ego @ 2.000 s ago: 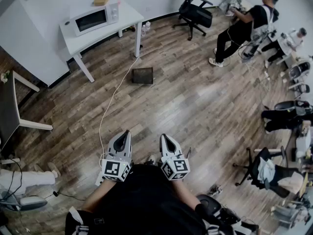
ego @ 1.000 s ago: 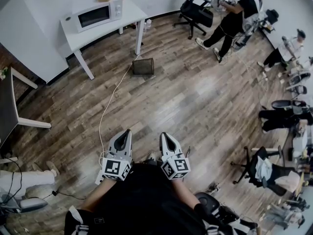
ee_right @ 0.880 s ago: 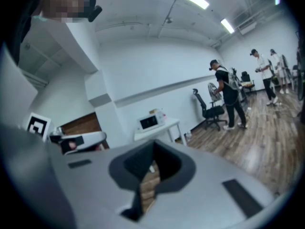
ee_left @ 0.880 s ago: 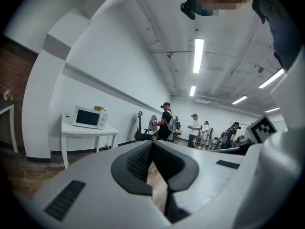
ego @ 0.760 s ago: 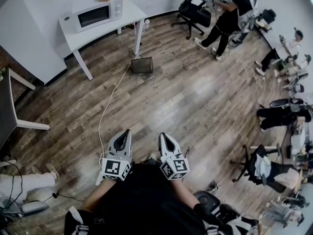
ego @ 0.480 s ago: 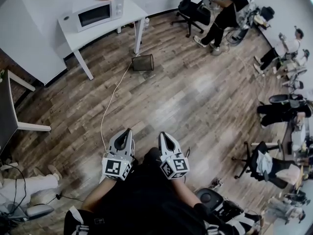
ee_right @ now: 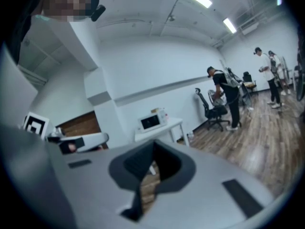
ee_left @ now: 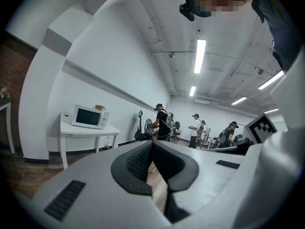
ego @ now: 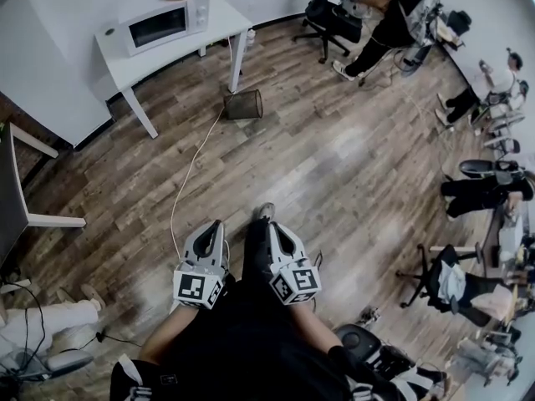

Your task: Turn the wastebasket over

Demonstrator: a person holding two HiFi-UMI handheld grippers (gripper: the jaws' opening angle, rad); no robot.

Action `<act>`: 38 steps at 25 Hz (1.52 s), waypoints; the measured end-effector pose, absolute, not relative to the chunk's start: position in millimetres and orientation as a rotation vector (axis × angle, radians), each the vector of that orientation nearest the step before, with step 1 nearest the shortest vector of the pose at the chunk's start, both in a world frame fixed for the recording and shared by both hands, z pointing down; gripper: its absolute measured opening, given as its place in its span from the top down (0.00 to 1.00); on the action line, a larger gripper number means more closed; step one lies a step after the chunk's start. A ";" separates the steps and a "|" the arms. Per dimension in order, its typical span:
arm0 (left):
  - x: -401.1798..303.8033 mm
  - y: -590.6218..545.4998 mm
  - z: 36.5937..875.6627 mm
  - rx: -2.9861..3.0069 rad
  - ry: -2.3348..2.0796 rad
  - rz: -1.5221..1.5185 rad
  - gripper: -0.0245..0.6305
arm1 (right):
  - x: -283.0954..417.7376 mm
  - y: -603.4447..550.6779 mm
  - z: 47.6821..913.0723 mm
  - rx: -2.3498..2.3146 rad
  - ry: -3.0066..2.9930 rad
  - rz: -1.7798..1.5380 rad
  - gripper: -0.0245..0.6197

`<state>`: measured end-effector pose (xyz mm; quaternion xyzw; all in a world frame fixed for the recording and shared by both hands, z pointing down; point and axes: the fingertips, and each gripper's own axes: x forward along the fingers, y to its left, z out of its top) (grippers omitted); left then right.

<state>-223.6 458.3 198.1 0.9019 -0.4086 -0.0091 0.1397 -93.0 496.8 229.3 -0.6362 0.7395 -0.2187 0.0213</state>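
The wastebasket (ego: 243, 104), a dark mesh bin, lies on its side on the wood floor by the white table's leg, far ahead of both grippers. My left gripper (ego: 214, 226) and right gripper (ego: 273, 228) are held side by side close to the person's body, pointing toward the bin. Both are shut with nothing between the jaws. In the left gripper view the left gripper (ee_left: 152, 144) shows its jaws meeting; the right gripper (ee_right: 153, 145) looks the same in its own view. Neither gripper view shows the bin.
A white table (ego: 226, 15) carries a microwave (ego: 159, 25). A white cable (ego: 188, 178) runs across the floor from the bin toward me. The person's shoe (ego: 264, 212) is between the grippers. An office chair (ego: 334, 15) and several people are at the back right.
The person has stepped toward the bin, one foot now showing between the grippers. Both grippers came forward with the body, still shut. A person at the back walked toward the chairs.
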 end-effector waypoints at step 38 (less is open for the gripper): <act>-2.6 175.5 199.2 2.480 -1.439 0.024 0.91 | 138.0 173.9 267.5 -1.792 2.464 -0.782 0.91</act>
